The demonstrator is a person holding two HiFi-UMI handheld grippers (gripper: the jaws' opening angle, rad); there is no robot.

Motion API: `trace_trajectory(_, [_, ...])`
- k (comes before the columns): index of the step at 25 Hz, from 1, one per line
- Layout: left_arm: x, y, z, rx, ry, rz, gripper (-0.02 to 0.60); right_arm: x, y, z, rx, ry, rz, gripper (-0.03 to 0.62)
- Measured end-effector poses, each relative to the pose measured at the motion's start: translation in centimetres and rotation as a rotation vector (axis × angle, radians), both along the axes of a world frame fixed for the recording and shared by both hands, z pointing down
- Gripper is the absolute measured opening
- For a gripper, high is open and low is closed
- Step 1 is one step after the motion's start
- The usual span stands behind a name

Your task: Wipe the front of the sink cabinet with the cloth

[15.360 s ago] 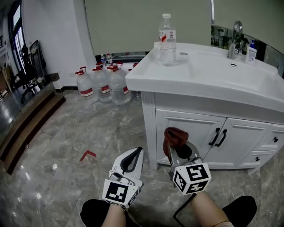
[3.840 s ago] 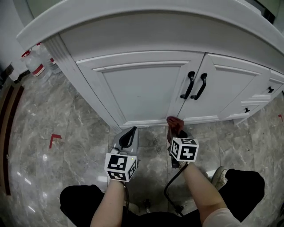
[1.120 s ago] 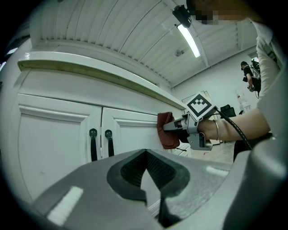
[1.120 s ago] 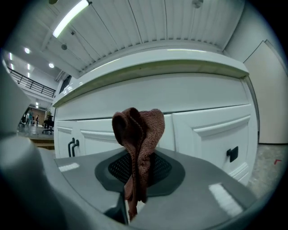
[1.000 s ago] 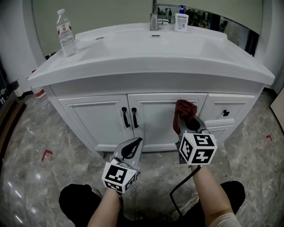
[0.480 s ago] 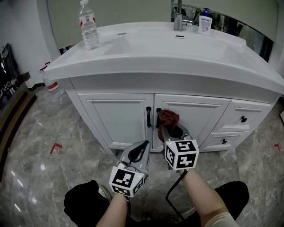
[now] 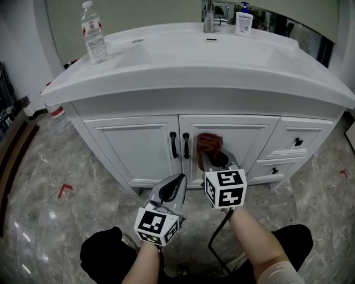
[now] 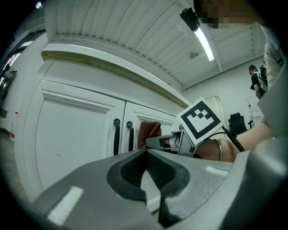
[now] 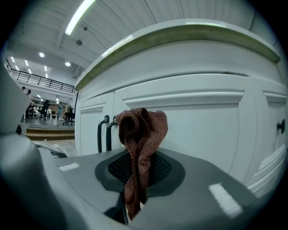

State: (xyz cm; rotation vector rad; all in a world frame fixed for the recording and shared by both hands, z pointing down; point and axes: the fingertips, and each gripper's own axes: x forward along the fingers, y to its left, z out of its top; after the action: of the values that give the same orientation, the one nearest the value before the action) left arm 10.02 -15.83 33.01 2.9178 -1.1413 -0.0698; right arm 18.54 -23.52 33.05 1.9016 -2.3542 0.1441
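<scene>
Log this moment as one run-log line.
task: cabinet-front wipe | right gripper: shut on crumpled reddish-brown knitted cloth, at white cabinet door beside black handles | left gripper: shut, empty

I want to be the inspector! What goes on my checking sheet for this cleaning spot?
Surface: cabinet front, white, doors shut, black handles.
Job's things: red cloth, bunched, in front of the right door beside the handles; whether it touches the door cannot be told.
Clutter: water bottle, tap and soap bottle on the sink top.
Tools: right tool shut on the cloth; left tool shut, empty, back from the cabinet.
Cables: black cable hanging from the right tool.
Surroundings: grey marble floor with a red mark.
</scene>
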Motion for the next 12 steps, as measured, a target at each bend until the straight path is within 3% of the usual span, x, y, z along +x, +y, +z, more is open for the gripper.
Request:
trace_trajectory(2, [1.0,0.1,0.2,-0.003,-0.003,0.018,0.000,1.2,0.2,0.0,-0.006,-0.015,0.006,0.086])
trace_trajectory(7, [3.7,0.4,1.1,-0.018,0.003,0.072,0.000,5.0,0.8,1.0,-0.063,-0.167,0.025,0.087])
trace_trajectory(12, [5.5,0.1,1.3,-0.016,0.008,0.086,0.000,9.6,1.7,1.7,-0.075,-0.170,0.093,0.087])
